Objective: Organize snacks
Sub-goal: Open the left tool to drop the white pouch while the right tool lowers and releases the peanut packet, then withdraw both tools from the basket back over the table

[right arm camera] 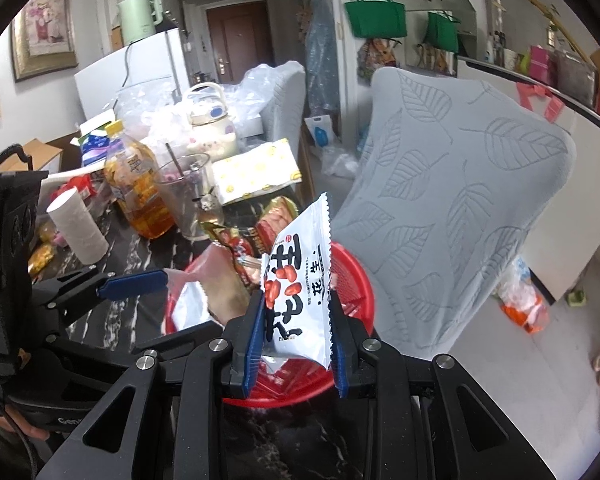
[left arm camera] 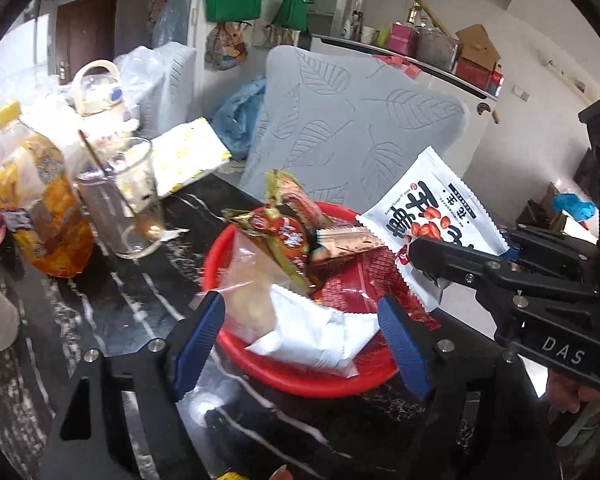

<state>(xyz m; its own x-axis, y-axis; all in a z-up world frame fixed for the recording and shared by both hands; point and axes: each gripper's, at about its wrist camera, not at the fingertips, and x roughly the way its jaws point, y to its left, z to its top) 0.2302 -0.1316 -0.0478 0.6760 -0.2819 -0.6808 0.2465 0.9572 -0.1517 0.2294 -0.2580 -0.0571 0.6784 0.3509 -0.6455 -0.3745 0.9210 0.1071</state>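
A red basket (left arm camera: 260,364) on the dark marble table holds several snack packets: a clear-and-white packet (left arm camera: 296,328) at the front, a green-and-red one (left arm camera: 280,240) and a pink bar (left arm camera: 348,238) behind. My left gripper (left arm camera: 304,340) is open, its blue pads either side of the clear-and-white packet at the basket's near rim. My right gripper (right arm camera: 296,344) is shut on a white peanut packet (right arm camera: 300,284) and holds it above the basket (right arm camera: 360,280). It also shows in the left wrist view (left arm camera: 424,208), at the right.
A bottle of amber drink (left arm camera: 44,216), a glass mug with a straw (left arm camera: 128,208), a cream kettle (left arm camera: 100,92) and a yellow-patterned box (left arm camera: 188,156) crowd the table's left. A paper roll (right arm camera: 78,228) lies there too. A grey leaf-patterned chair back (left arm camera: 340,128) stands behind the basket.
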